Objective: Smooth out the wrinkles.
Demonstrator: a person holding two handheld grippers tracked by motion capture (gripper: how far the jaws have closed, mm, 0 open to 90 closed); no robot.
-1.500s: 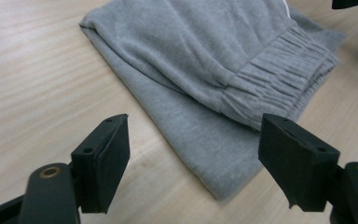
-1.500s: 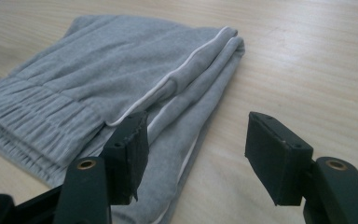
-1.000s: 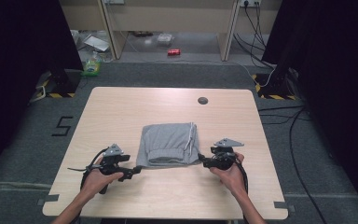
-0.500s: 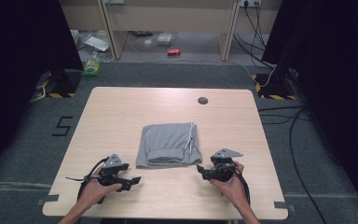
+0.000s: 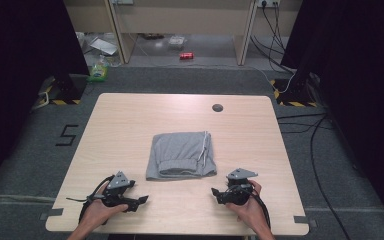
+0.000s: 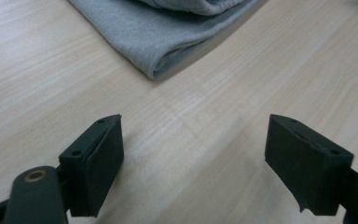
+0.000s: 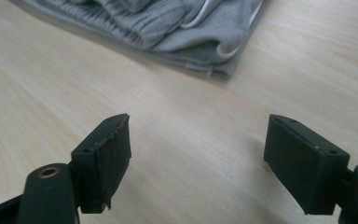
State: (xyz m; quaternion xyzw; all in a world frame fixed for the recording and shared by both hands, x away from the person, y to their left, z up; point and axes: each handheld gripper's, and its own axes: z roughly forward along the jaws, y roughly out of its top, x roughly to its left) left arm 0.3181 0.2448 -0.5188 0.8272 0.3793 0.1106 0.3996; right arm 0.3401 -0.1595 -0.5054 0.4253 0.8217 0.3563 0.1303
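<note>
A folded grey garment (image 5: 181,155) with a white drawstring lies flat in the middle of the wooden table (image 5: 130,115). My left gripper (image 5: 142,201) rests near the front edge, left of and below the garment's front left corner, open and holding nothing. My right gripper (image 5: 214,192) sits by the front right corner, apart from the cloth; its jaws have just been opening, with nothing between them. In the left gripper view the garment's fold (image 6: 168,28) lies beyond the open gripper (image 6: 193,154). In the right gripper view the cloth (image 7: 168,23) lies ahead of the open gripper (image 7: 198,154).
A dark round grommet (image 5: 217,107) is set in the table's far side. On the floor beyond are a red can (image 5: 186,55) and a green bottle (image 5: 98,72). Cables (image 5: 320,130) run along the floor at the right.
Both grippers have drawn back from the garment's front corners toward the table's front edge. The garment stays folded where it lay.
</note>
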